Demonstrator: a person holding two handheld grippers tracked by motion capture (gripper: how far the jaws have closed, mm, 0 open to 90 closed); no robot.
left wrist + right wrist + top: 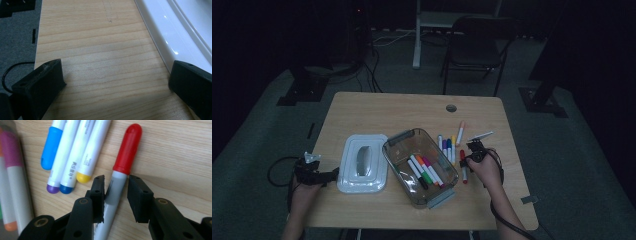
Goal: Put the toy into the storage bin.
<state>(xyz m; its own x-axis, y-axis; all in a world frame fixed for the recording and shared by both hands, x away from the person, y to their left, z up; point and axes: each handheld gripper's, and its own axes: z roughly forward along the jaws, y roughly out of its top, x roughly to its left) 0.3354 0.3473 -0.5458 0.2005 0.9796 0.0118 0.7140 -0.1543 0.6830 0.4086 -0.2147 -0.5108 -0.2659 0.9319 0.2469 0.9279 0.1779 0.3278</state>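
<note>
Red-capped marker (117, 187) near desk's right edge, between right gripper (115, 195) jaws, not yet pinched; left gripper (115, 82) spread beside white lid (175, 32); next: close, lift toward clear bin (419, 165).

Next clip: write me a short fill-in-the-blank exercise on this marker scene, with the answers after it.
1. The right tool straddles the marker with the ___ cap.
2. The white lid lies to the ___ of the clear box in the high view.
3. The left tool has its jaws ___, with nothing between them.

Missing words: red; left; open
</note>
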